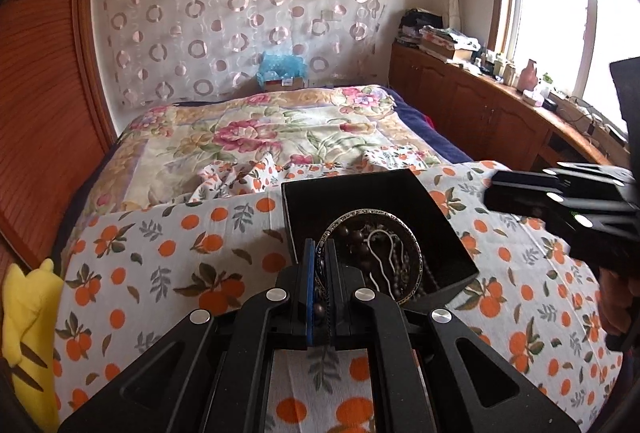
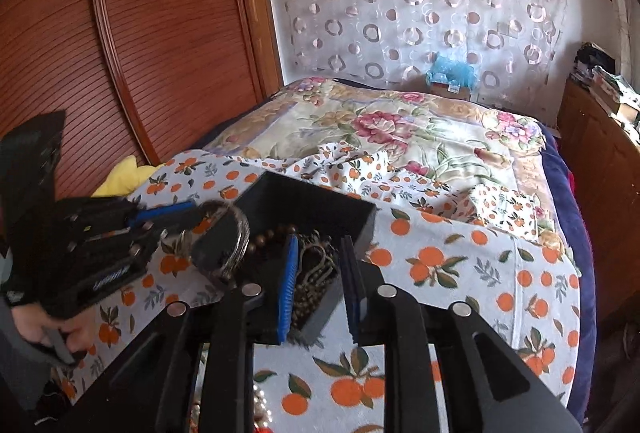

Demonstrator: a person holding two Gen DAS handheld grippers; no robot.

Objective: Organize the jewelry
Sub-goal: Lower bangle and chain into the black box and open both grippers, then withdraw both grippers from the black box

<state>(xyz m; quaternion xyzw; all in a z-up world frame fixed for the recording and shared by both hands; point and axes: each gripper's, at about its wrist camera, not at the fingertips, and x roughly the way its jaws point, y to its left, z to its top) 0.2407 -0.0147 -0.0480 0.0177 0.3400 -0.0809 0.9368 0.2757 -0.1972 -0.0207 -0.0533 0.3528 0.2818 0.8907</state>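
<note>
A black open box [image 1: 440,229] [image 2: 320,201] sits on the orange-print cloth on the bed. It holds dark bead strands [image 1: 356,237] [image 2: 272,237], a chain and a hair comb [image 2: 316,261]. My left gripper [image 1: 319,253] is shut on a silver bangle [image 1: 414,245] at the box's near rim; in the right wrist view the bangle [image 2: 236,233] hangs at the box's left corner from the left gripper [image 2: 188,215]. My right gripper [image 2: 320,265] is open above the box's near right corner, one finger over the contents; it shows at the right edge of the left wrist view [image 1: 492,193].
A yellow plush toy [image 1: 28,317] lies at the left of the cloth. Pearl-like beads [image 2: 260,409] show beneath the right gripper. A floral quilt [image 1: 256,129] covers the bed behind. Wooden cabinets [image 1: 480,105] with clutter run along the right; a wooden wardrobe [image 2: 160,33] stands left.
</note>
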